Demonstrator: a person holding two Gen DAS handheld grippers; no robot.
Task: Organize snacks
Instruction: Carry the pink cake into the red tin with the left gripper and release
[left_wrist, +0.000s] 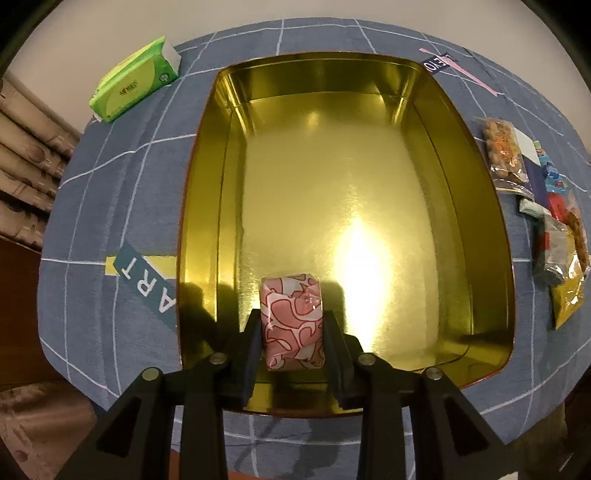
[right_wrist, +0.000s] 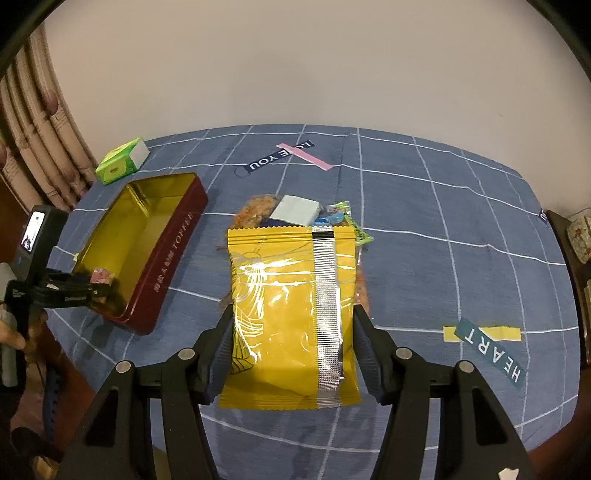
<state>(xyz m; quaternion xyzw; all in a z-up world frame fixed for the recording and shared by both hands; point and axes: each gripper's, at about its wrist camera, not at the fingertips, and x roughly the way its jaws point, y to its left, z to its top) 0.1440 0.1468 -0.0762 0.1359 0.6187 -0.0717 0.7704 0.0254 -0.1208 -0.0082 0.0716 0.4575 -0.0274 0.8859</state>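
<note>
Now left tongs (left_wrist: 293, 325) clenched on soft pink candy (left_wrist: 293, 321) inside tin (left_wrist: 199, 192); right tongs (right_wrist: 293, 332) pinching light, crinkly yellow packet (right_wrist: 288, 314) by its side edges; slippery, gripped gently.

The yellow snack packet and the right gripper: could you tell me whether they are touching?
Touching: the right wrist view shows the right gripper with both fingers pressed against the sides of the yellow snack packet.

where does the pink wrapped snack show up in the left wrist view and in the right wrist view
Left wrist: the pink wrapped snack sits low centre, clamped in the left gripper over the tin's gold floor.
Right wrist: far left, small, at the tin's near end.
Shared landmark: green tissue pack.
</note>
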